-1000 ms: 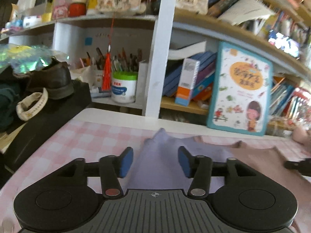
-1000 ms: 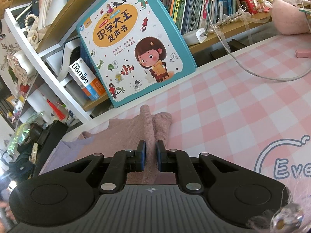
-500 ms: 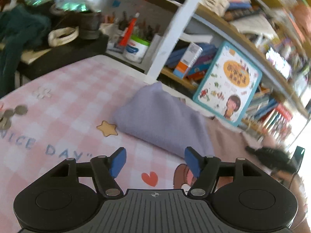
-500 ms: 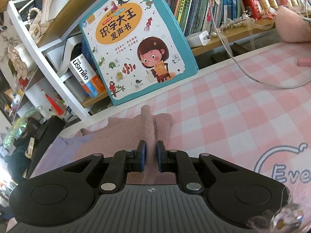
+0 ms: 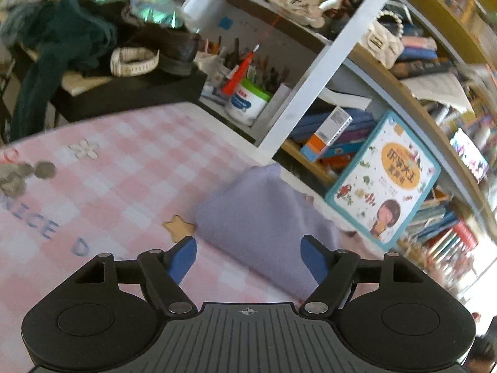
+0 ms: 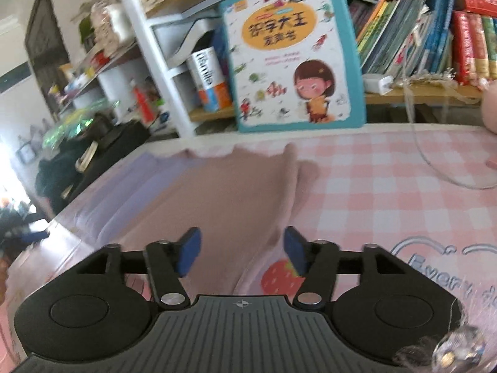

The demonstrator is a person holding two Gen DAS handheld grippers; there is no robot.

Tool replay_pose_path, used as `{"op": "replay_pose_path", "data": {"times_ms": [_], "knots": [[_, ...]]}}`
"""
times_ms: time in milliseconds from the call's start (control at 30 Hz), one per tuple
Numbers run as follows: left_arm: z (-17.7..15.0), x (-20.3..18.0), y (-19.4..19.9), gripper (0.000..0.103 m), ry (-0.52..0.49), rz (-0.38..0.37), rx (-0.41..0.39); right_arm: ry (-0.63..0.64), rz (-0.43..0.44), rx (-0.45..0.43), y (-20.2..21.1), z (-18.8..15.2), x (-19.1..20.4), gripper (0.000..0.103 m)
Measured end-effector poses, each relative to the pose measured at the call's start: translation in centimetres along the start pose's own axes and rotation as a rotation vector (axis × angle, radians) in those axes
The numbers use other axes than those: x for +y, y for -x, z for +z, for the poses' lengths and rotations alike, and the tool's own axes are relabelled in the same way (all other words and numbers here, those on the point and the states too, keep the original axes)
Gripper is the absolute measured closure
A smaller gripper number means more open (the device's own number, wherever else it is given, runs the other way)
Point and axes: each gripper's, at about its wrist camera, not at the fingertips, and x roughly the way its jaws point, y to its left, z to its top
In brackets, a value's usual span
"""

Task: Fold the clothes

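Two garments are seen on the pink checked tablecloth [image 6: 388,192]: one lilac garment [image 5: 264,217] and one dusty-pink garment [image 6: 236,192], overlapped along one edge, their long axes run toward the shelf. Both jaws have just been opening: nothing is held by the left gripper [image 5: 248,259] or the right gripper [image 6: 240,251].

A pink checked cloth [image 5: 130,168] covers the worktop. At its far edge a teal-framed picture book [image 6: 292,52] leans upright against the bookshelf [image 6: 435,93]. A white tub of pens [image 5: 245,102] stands on a lower shelf; coins [image 5: 25,175] lie near the left edge.
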Motion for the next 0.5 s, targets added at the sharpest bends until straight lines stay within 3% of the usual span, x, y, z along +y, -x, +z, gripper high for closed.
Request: {"op": "replay_pose_path", "data": {"times_ms": [133, 267, 367, 500], "knots": [[0.5, -0.2, -2.2, 0.026, 0.068, 0.005, 0.027, -0.071, 0.031, 0.028, -1.3, -0.1, -0.9, 0.042], [0.8, 0.0, -3.9, 0.026, 0.142, 0.038, 0.013, -0.179, 0.118, 0.069, -2.7, -0.1, -1.9, 0.045], [1.1, 1.0, -5.1, 0.026, 0.217, 0.059, 0.007, -0.141, 0.095, 0.086, -3.0, -0.1, -1.4, 0.057], [1.3, 2.0, -5.9, 0.026, 0.286, 0.058, -0.025, -0.120, 0.089, 0.076, -3.0, -0.4, -1.6, 0.064]]}}
